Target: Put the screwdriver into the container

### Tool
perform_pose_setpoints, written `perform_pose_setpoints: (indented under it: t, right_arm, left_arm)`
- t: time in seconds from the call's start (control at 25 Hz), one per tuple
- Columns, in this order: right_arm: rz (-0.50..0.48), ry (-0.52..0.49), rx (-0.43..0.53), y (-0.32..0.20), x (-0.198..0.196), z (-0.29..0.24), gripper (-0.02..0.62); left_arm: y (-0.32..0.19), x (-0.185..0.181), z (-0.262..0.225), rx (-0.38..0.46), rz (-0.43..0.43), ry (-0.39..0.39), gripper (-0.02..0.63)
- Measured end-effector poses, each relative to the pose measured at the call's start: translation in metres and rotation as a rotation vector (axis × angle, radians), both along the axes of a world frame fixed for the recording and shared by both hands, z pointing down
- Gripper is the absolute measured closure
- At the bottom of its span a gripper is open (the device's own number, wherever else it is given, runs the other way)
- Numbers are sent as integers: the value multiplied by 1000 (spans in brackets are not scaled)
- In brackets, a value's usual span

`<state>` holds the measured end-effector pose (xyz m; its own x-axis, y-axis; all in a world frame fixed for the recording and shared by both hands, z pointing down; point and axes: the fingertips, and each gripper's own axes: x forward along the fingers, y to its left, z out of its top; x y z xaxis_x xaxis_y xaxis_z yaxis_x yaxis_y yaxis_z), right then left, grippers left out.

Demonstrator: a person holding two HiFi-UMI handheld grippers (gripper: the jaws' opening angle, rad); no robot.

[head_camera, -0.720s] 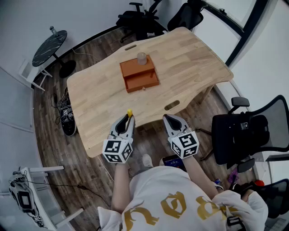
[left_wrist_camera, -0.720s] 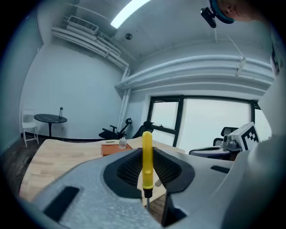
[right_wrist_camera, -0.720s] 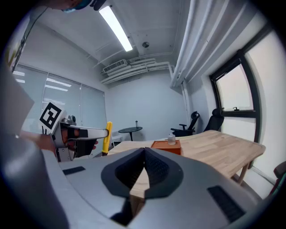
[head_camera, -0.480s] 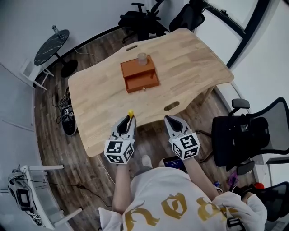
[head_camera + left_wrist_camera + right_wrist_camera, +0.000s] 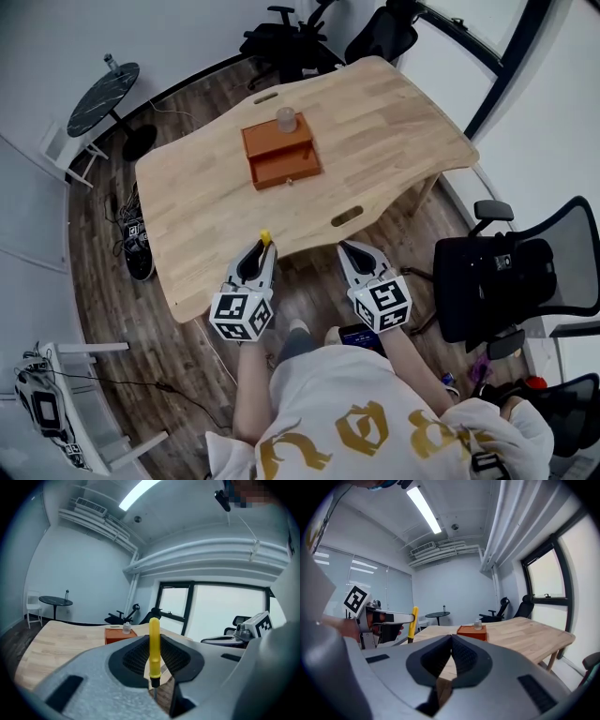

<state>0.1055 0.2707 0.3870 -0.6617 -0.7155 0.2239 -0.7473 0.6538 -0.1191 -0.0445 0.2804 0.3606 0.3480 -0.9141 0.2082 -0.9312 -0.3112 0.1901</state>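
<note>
Barely shifted: L hand-held gripper [image 5: 265, 247] at table [image 5: 375, 122] edge clamps screwdriver [image 5: 154, 648] upright; R hand-held gripper [image 5: 345, 247] shut, empty.

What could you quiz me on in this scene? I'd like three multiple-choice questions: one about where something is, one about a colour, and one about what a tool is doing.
1. Where does the orange container stand?
A. on a shelf
B. on the wooden table
C. in a sink

2. What colour is the handle of the screwdriver?
A. red
B. blue
C. yellow

3. What is the right gripper doing?
A. gripping the screwdriver
B. fingers together, nothing between them
C. fingers spread wide

Answers:
1 B: the head view shows it resting on the tabletop.
2 C: the yellow handle stands upright between the fingers of the left gripper.
3 B: the right gripper view shows its fingers meeting with nothing held.
</note>
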Motion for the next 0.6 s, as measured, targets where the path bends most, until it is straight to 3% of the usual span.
perform_pose_setpoints:
  t: [0.32,0.6]
  right_arm:
    - [18,-11,-15,-15,-1,5,584]
    - [6,2,-33,-59,-18,18,584]
  left_arm:
    - [-7,-5,-1,0,3,-5,534]
    - [-56,-18,14,-23,1,17,534]
